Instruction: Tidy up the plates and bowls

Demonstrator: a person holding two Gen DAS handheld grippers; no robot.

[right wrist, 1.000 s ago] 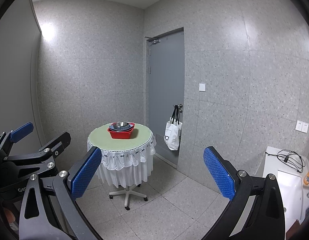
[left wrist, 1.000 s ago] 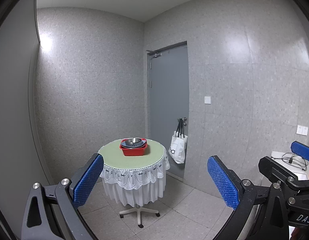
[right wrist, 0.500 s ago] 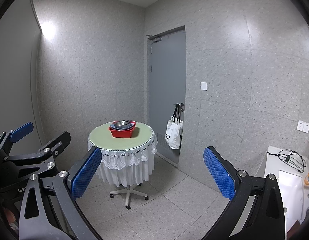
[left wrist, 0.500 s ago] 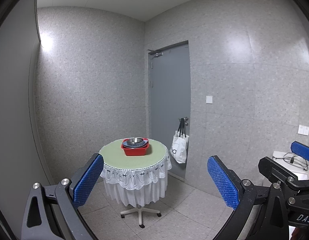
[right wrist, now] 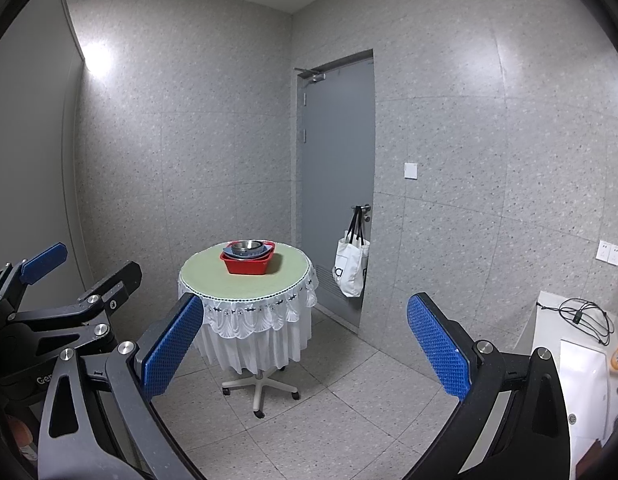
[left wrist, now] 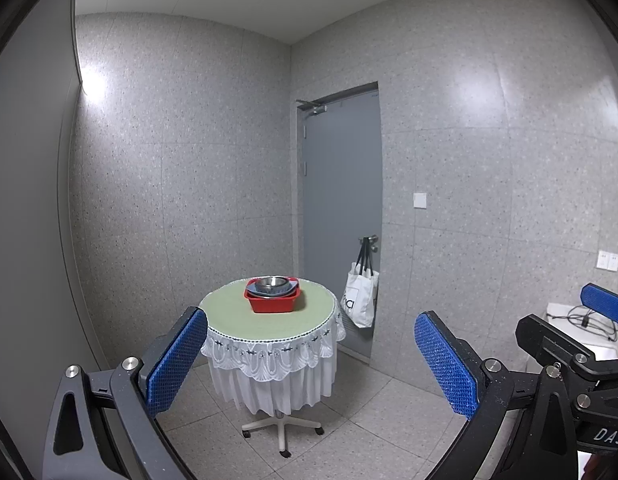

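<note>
Both grippers are held well back from a round table (left wrist: pixel 229 320) at lower centre of each view, covered by a green cloth with a white lace skirt. The left gripper (left wrist: pixel 311 360) and the right gripper (right wrist: pixel 305 350) each have blue pads spread wide, gripping nothing. On the tabletop sits a red basin (left wrist: pixel 272 303) holding stacked bluish plates (right wrist: pixel 245 254) topped by a steel bowl (left wrist: pixel 273 282). Right of the table, a white tote bag (right wrist: pixel 351 266) hangs from the grey door's handle.

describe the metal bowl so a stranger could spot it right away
Find the round table with the pale green top and white lace skirt near the grey door. A red rectangular plastic tub sits on it; the shiny round steel bowl rests on top, the only metallic piece.
</note>
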